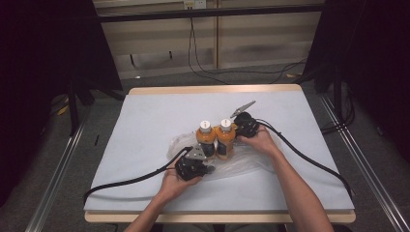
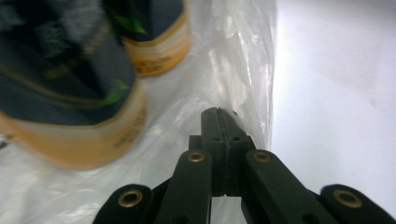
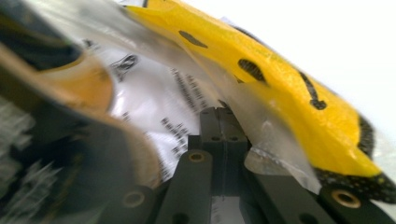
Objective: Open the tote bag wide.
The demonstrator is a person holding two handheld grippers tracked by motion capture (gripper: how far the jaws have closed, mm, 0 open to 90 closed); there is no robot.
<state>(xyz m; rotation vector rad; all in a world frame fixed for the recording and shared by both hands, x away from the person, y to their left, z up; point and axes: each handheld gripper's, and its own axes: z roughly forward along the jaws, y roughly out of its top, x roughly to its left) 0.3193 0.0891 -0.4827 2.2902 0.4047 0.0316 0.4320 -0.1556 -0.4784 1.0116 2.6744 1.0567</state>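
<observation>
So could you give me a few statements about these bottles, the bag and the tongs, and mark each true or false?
1. Two bottles stand upright side by side on the table. True.
2. The bottles have black caps. False: the caps are white.
3. The left tongs are shut on the clear bag. True.
4. The right tongs are wide open. False: their jaws are closed together, with bag film pinched between them.
5. The bag lies far from the bottles, at the table's far edge. False: it is spread under and around them.
</observation>
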